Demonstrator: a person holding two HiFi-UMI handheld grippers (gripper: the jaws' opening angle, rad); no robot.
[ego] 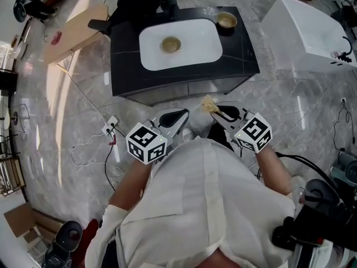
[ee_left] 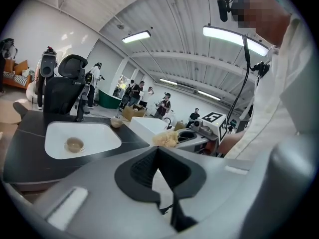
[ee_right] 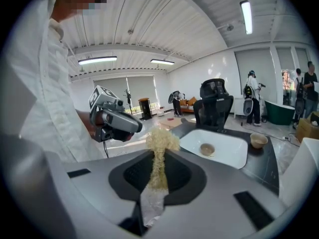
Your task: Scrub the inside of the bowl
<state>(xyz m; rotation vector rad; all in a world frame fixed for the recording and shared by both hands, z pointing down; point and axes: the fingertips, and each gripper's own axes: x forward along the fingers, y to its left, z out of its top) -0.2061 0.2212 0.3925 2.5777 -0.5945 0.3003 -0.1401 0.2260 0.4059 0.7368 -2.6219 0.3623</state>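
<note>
Right gripper (ee_right: 158, 158): closed on a straw-coloured scrubber (ee_right: 160, 139), tuft sticking out past the tips.
Left gripper (ee_left: 158, 151): jaws together, nothing held.
Bowl (ego: 171, 44): in the white sink (ego: 195, 52), far from both grippers.
Counter (ego: 237, 57): black, second bowl (ego: 226, 20) at far right corner.

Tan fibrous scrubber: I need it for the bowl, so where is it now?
The tan fibrous scrubber is clamped in the right gripper, held at the person's right, short of the black counter with the white sink.

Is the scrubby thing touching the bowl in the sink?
Apart. The head view shows the scrubber, held in the right gripper, out over the floor, well short of the bowl in the sink.
</note>
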